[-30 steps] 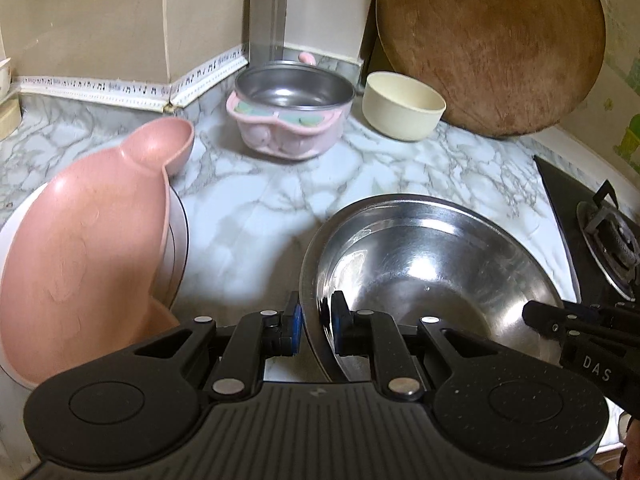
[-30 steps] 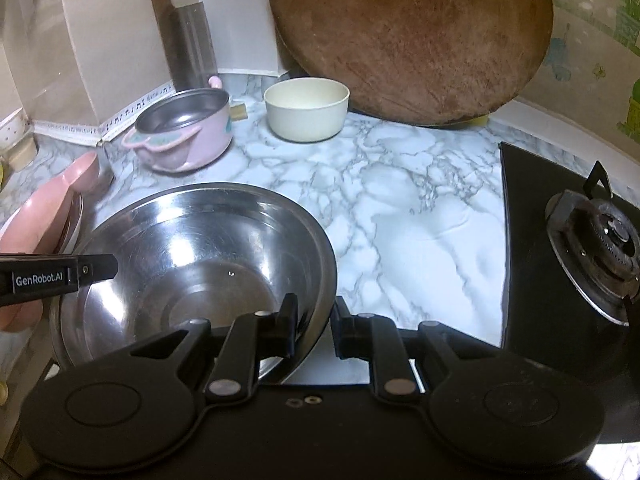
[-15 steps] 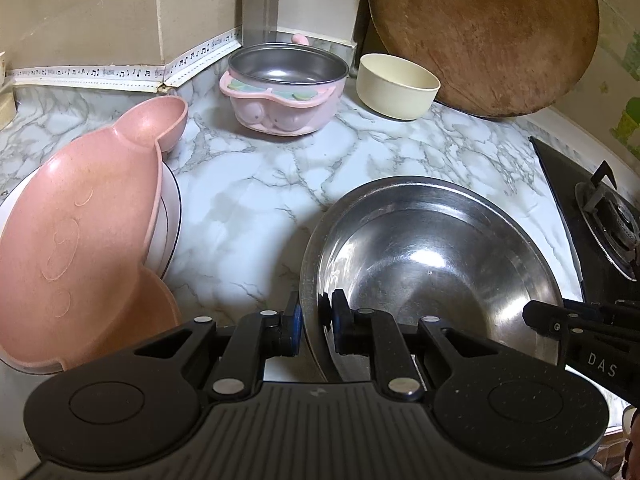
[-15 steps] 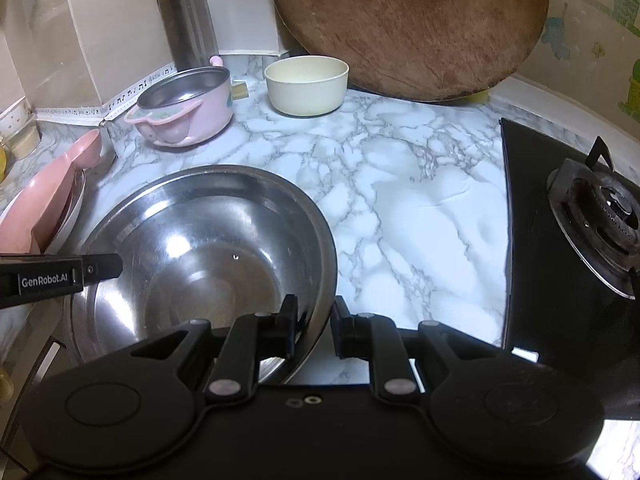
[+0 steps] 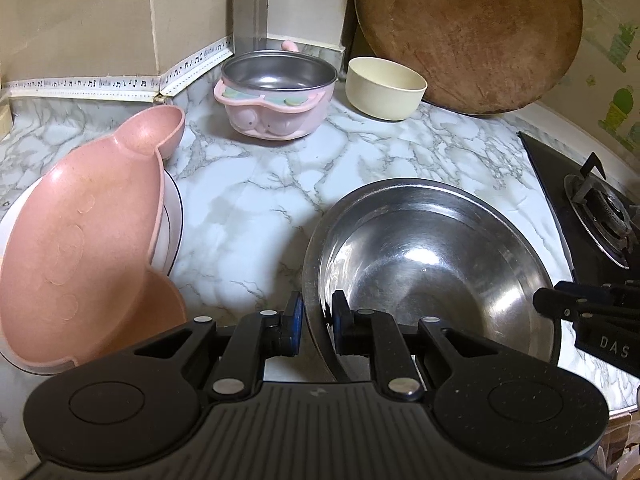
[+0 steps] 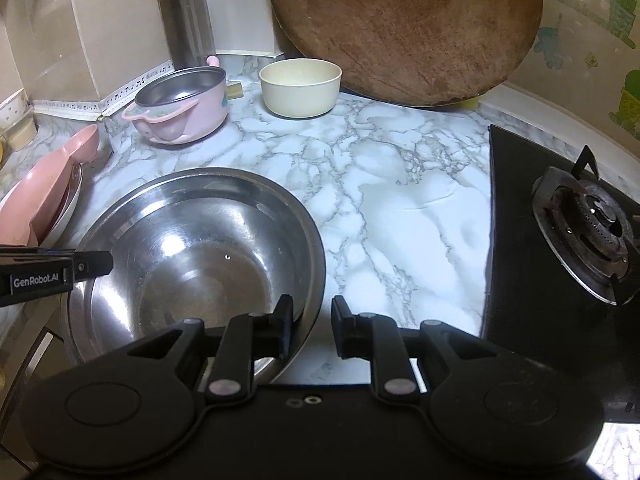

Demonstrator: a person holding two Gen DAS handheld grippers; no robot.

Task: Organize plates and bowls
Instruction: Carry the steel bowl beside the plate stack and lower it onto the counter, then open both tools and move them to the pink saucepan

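Observation:
A large steel bowl (image 5: 432,264) sits on the marble counter (image 5: 248,200) between both grippers. My left gripper (image 5: 316,320) is shut on its near-left rim, one pad inside and one outside. My right gripper (image 6: 312,328) straddles the near-right rim of the steel bowl (image 6: 200,248). Its jaws are opening, and the outer pad stands just clear of the rim. A pink moulded plate (image 5: 80,240) rests tilted on a white plate (image 5: 172,216) at the left. A pink pot (image 5: 276,92) and a cream bowl (image 5: 384,88) stand at the back.
A big round wooden board (image 5: 468,28) leans on the back wall. A black gas stove (image 6: 580,220) takes up the right side. Bare marble (image 6: 400,208) lies between the steel bowl and the stove. A cleaver (image 6: 192,20) stands in the back corner.
The right jaws have parted slightly around the bowl's rim. The left grip and the bowl stay where they were; both views have shifted only a little.

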